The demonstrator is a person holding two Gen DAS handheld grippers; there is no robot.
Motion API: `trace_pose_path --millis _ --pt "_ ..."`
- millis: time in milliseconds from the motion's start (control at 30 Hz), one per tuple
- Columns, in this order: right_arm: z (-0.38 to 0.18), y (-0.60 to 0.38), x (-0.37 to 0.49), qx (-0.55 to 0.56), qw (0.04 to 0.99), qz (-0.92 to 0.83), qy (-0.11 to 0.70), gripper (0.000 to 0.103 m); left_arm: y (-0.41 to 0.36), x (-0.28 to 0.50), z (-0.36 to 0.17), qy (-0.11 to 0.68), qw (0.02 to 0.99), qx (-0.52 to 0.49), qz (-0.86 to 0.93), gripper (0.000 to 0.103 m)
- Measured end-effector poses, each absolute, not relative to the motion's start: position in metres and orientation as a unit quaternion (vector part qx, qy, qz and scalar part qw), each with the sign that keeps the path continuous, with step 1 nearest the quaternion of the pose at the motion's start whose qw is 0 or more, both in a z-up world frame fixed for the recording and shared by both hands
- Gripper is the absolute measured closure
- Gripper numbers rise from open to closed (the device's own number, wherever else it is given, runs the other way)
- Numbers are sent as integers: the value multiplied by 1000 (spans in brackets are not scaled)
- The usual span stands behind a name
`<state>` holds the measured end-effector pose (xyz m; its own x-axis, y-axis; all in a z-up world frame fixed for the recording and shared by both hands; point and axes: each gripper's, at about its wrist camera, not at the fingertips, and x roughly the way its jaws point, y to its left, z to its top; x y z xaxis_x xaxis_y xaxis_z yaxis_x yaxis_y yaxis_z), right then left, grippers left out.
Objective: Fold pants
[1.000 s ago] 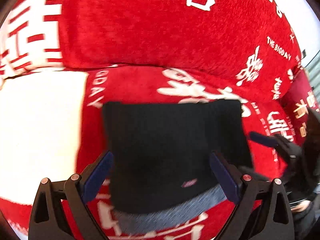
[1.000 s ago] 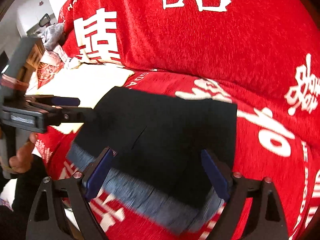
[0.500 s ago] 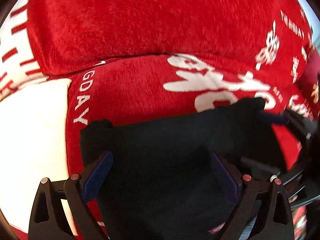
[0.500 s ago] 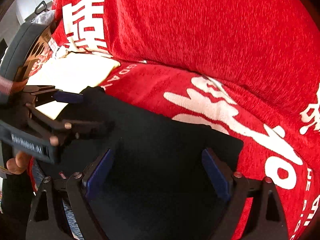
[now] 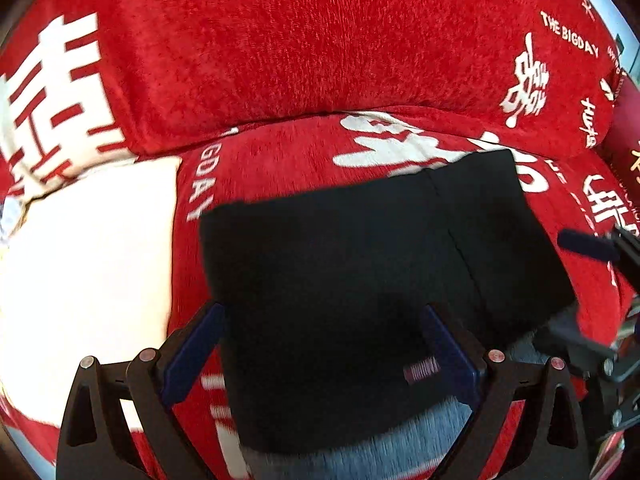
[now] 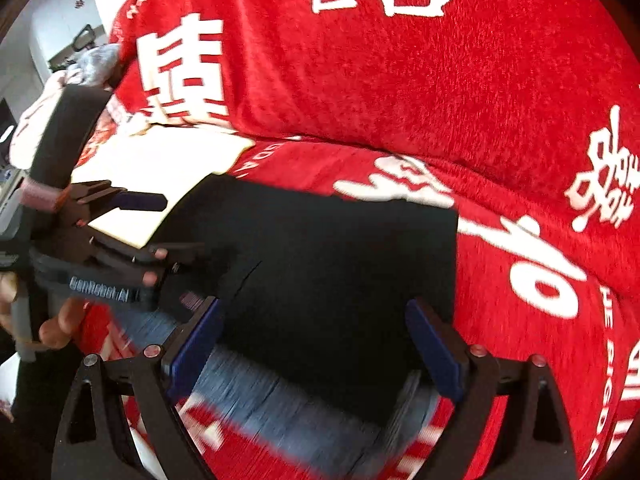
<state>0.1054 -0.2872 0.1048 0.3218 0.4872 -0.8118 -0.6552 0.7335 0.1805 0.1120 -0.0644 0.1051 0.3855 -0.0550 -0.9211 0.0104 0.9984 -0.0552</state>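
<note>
**Folded pants flat on sofa seat, both tools spread**

The black pants (image 5: 360, 272) lie folded in a rectangle on the red sofa cover (image 5: 280, 40), far edge straight and near the backrest crease. A grey-blue band shows along the near edge. A white cushion (image 5: 80, 264) lies left, apart from the cloth. Left hand-held gripper (image 5: 320, 356) and right hand-held gripper (image 6: 316, 352) hover above the near edge, fingers apart, holding nothing. Red seat is bare to the right.
</note>
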Motion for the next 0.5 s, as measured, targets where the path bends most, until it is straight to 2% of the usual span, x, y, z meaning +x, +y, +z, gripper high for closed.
trace_pose_path --millis 200,333,500 --pt "94 -298 57 -83 788 387 471 9 -61 83 93 566 825 -19 5 4" --pt "78 -299 51 -86 782 387 480 6 -55 82 85 572 819 -43 4 3" --pt "89 -299 49 -85 786 380 480 5 -55 75 98 563 825 -36 14 3"
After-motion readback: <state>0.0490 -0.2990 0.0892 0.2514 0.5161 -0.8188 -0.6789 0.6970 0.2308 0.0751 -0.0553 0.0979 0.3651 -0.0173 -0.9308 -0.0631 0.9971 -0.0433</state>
